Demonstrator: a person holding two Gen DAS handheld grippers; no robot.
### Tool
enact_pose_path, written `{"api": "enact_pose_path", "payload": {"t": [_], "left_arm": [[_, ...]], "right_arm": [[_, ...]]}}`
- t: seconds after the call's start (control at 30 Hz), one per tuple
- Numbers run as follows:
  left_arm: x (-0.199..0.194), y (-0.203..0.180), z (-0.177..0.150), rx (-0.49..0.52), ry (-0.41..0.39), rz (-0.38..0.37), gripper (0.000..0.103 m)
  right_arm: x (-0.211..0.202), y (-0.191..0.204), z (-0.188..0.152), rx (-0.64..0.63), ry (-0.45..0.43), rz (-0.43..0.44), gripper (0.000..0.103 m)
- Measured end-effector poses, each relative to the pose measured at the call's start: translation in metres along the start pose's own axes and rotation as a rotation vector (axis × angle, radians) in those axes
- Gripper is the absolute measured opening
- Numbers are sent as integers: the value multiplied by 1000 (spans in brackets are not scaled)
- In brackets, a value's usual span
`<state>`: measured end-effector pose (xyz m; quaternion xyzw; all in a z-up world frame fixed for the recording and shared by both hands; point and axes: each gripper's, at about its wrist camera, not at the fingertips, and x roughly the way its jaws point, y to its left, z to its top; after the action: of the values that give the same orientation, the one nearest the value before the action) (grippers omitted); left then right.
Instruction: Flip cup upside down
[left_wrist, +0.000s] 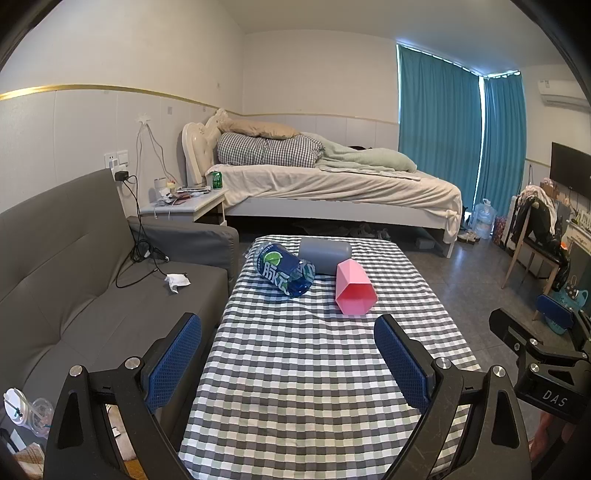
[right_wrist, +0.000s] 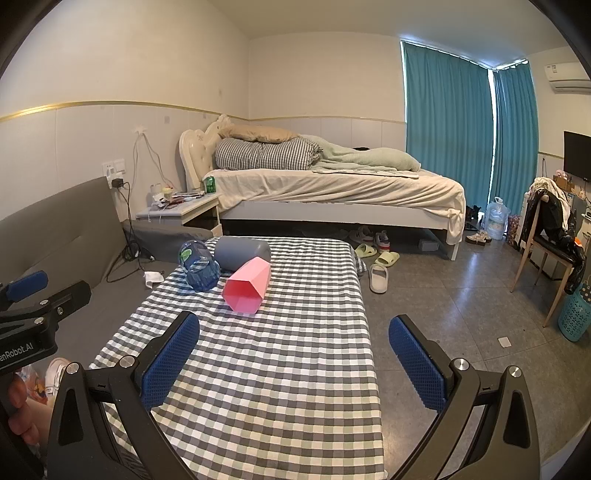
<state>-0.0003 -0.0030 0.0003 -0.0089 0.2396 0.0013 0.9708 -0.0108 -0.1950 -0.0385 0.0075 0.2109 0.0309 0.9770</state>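
Cup: the pink cup (left_wrist: 354, 291) lies on its side on the checkered table (left_wrist: 314, 369), mouth facing the cameras, just beside the blue bottle (left_wrist: 284, 271) and grey case (left_wrist: 325, 253).
Left gripper (left_wrist: 288, 363): fingers spread wide, holding nothing, well short of the cup.
Right gripper (right_wrist: 293, 363): likewise spread and empty.
Only the right wrist view shows: slippers (right_wrist: 378, 271) on the floor.
Only the left wrist view shows: crumpled tissue (left_wrist: 177, 282) in full on the sofa (left_wrist: 74, 266).

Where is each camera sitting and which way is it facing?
Left wrist: behind the open left gripper, facing along the checkered table toward the bed; the right gripper shows at its edge.
Right wrist: behind the open right gripper, facing likewise.
Both show the pink cup lying on its side.
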Motion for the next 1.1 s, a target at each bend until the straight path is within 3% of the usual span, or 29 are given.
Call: {"api": "enact_pose_path", "payload": {"t": [0.77, 1.1], "left_arm": [[0, 0, 0, -2, 5, 6, 97], [-3, 31, 17, -26, 33, 4, 97]], "right_arm": [[-1, 3, 2, -3, 0, 7, 103], [4, 18, 13, -39, -2, 31, 103]]}}
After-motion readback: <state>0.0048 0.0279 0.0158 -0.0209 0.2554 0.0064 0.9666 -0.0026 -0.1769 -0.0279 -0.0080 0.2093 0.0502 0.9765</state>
